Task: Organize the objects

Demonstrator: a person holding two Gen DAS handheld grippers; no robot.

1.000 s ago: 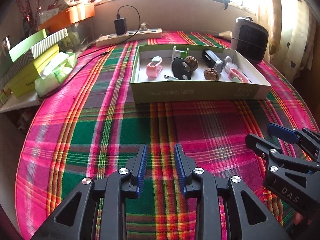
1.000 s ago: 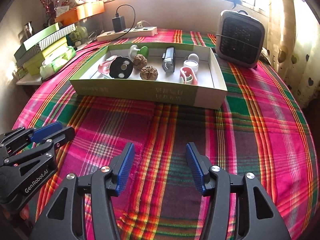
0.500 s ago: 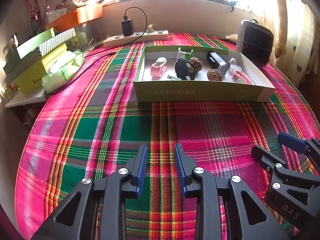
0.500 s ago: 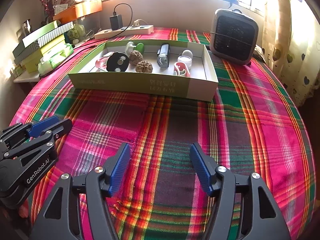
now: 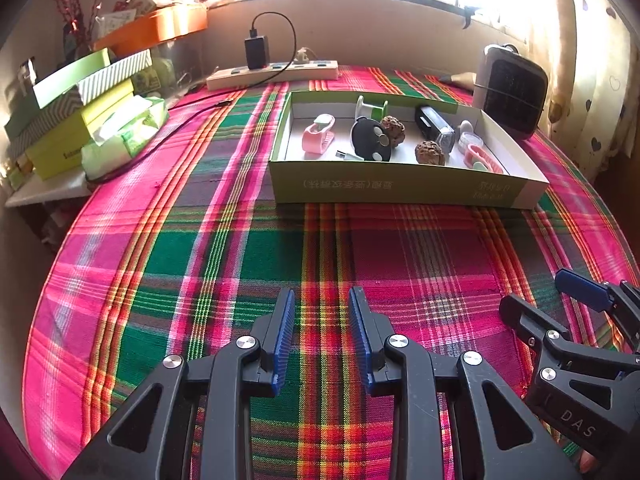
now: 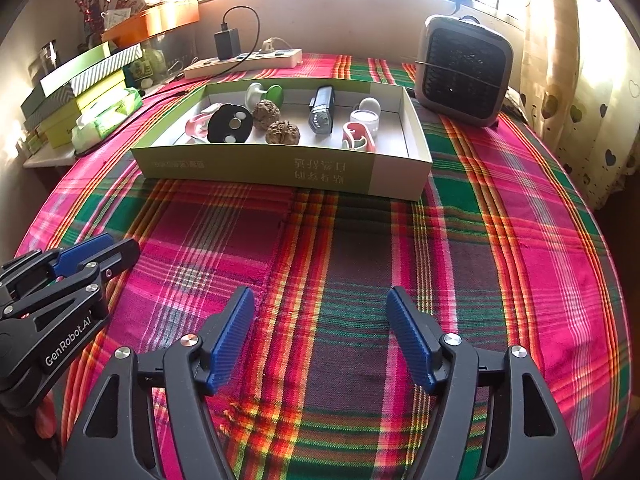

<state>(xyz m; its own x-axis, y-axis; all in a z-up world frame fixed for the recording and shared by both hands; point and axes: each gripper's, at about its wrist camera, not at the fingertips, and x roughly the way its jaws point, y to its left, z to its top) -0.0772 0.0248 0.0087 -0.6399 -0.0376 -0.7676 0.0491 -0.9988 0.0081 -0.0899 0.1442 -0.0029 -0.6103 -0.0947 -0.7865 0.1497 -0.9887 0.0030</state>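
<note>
A shallow green-and-white box (image 5: 400, 192) (image 6: 280, 168) stands on the plaid tablecloth far ahead of both grippers. In it lie a pink clip (image 5: 318, 138), a black disc (image 5: 370, 142) (image 6: 231, 123), two brown walnuts (image 5: 430, 153) (image 6: 283, 132), a black-and-silver device (image 5: 434, 128) (image 6: 322, 114), a white-green spool (image 5: 372, 108), a small white pot (image 6: 365, 117) and a red clip (image 6: 358, 138). My left gripper (image 5: 322, 336) is slightly open and empty, low over the cloth. My right gripper (image 6: 320, 336) is wide open and empty. Each also shows in the other's view (image 6: 68, 280) (image 5: 568, 320).
A grey fan heater (image 6: 464, 72) stands right of the box. A power strip with a charger (image 5: 272, 70) lies behind it. Stacked green boxes (image 5: 76, 120) and a tissue pack (image 5: 124, 136) sit at the left edge. An orange tray (image 6: 154, 20) is on the back ledge.
Both grippers have drawn back from the box toward the near table edge, so the box looks smaller and farther. The jaw openings are unchanged.
</note>
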